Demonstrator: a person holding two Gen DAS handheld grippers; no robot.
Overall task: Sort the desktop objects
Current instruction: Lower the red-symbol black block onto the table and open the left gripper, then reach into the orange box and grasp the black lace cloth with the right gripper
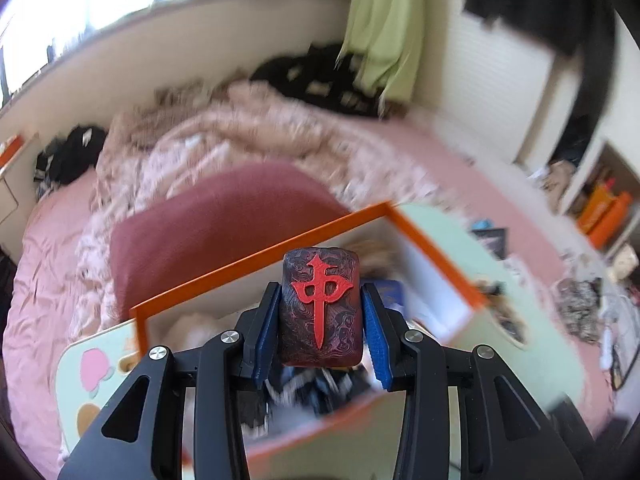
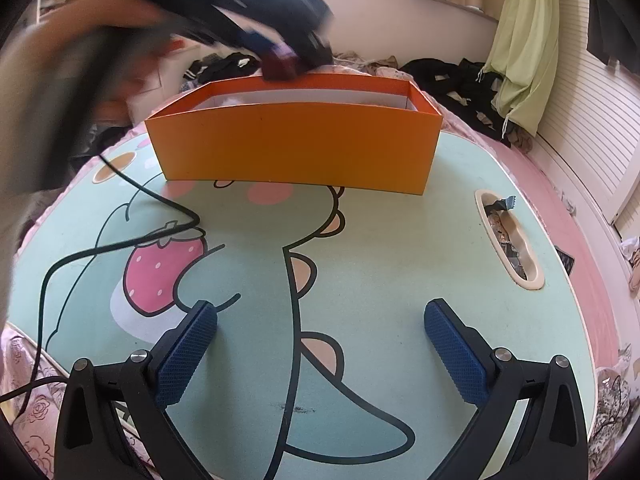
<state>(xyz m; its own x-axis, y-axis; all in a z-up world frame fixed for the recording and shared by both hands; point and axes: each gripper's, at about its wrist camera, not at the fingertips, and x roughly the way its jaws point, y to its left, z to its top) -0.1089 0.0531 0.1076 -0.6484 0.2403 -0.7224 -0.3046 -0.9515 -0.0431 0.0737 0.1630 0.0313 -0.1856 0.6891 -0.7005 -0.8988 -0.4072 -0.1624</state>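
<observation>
Left claw (image 1: 322,312): gripping a tile (image 1: 321,304) between its blue pads (image 1: 267,328), with one pad lying against each side of the tile.
Tile: dark red-black block bearing a raised red character on its face; it is standing upright in the left claw, above the open top of the box (image 1: 256,268). In the right wrist view the same tile (image 2: 280,65) is appearing blurred, just over the far rim of the box.
Box: orange walls, white inside, open at the top; it is sitting on the far half of the surface (image 2: 380,248). Its contents are showing only as a blur in the left wrist view and cannot be told.
Right claw (image 2: 320,320): standing wide open with nothing between its pads (image 2: 188,348), hovering over the near part of the surface, well apart from the box.
Surface: pale green board printed with a cartoon dinosaur and a pink strawberry (image 2: 164,268); a handle slot (image 2: 510,240) is cut near its right edge.
Cable (image 2: 160,200): black, lying in loops across the left part of the surface.
Person: a blurred arm (image 2: 80,60) is reaching from the left toward the box, carrying the left claw.
Surroundings: the surface is resting on a bed with pink sheets (image 1: 48,240); a green garment (image 2: 524,40) is hanging at the right.
</observation>
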